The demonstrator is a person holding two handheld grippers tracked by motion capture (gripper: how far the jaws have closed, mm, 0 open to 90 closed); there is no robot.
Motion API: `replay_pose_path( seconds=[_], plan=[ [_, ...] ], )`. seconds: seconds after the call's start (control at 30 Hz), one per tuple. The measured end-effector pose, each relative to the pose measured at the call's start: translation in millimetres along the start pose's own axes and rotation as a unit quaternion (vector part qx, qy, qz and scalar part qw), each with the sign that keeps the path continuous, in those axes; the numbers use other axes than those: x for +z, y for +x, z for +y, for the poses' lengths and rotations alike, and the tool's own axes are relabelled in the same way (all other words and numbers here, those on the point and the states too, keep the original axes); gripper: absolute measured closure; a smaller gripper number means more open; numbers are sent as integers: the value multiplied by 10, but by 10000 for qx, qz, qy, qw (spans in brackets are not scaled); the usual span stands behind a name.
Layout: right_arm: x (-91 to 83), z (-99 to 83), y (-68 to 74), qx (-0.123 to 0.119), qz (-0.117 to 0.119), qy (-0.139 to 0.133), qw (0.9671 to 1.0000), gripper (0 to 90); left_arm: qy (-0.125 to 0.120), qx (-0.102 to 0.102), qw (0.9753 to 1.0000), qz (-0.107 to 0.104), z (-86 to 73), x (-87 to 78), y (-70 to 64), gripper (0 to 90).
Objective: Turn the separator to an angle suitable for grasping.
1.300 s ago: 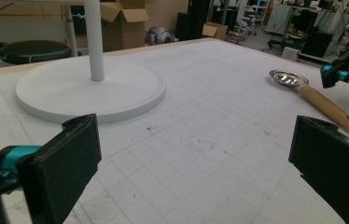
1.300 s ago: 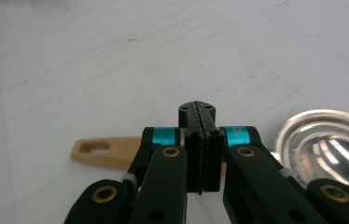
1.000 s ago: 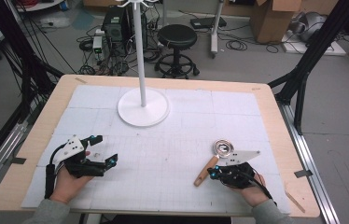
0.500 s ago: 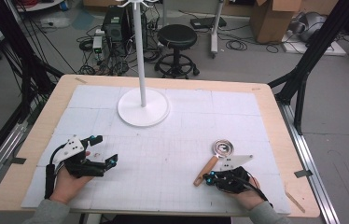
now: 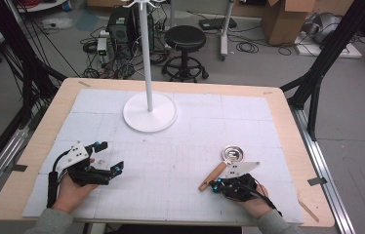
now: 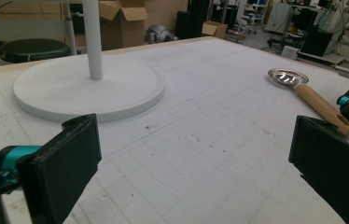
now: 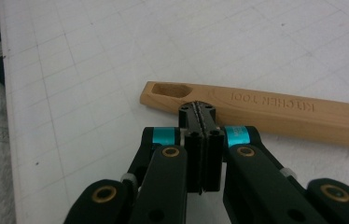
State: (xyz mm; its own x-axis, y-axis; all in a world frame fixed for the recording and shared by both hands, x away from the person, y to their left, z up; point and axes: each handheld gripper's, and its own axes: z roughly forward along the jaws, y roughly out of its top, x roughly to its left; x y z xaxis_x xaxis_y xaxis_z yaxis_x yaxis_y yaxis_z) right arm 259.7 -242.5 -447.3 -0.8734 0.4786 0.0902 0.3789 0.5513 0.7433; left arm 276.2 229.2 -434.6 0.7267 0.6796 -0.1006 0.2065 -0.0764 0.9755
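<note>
A spoon-like kitchen tool lies at the right of the table, with a round metal bowl (image 5: 233, 153) and a wooden handle (image 5: 213, 175). My right gripper (image 5: 215, 184) is shut with nothing between its jaws. In the right gripper view its tip (image 7: 197, 109) sits right at the handle (image 7: 280, 114), close to the handle's slotted end; I cannot tell whether they touch. My left gripper (image 5: 109, 157) is open at the table's left, low over the mat. Its jaws stand wide apart around bare mat (image 6: 191, 140). The tool's bowl (image 6: 284, 77) lies far ahead to its right.
A white stand with a round base (image 5: 150, 112) and a tall pole rises at the back middle of the table. A white gridded mat (image 5: 185, 195) covers the wooden tabletop. A stool, boxes and cables lie on the floor beyond the far edge.
My right gripper has shifted a little to the left and toward me, coming to the near end of the wooden handle. The left gripper has not moved.
</note>
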Motion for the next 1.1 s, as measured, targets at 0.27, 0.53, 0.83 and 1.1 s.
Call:
replay_pose_path(
  seconds=[0.27,0.53,0.83,1.1],
  plan=[
    [83,67,-2,41,40,-12,10000,900,63,29,10000,-3,-2,-4,-6,28],
    [155,126,-23,104,-21,-42,9999,900,125,48,9999,7,-1,-19,-11,28],
    [232,188,-81,226,-110,-109,9996,900,119,52,9999,22,-3,-15,-11,28],
    [275,232,-114,275,-188,-101,9994,900,109,43,9999,32,-3,-12,-12,27]
  ],
)
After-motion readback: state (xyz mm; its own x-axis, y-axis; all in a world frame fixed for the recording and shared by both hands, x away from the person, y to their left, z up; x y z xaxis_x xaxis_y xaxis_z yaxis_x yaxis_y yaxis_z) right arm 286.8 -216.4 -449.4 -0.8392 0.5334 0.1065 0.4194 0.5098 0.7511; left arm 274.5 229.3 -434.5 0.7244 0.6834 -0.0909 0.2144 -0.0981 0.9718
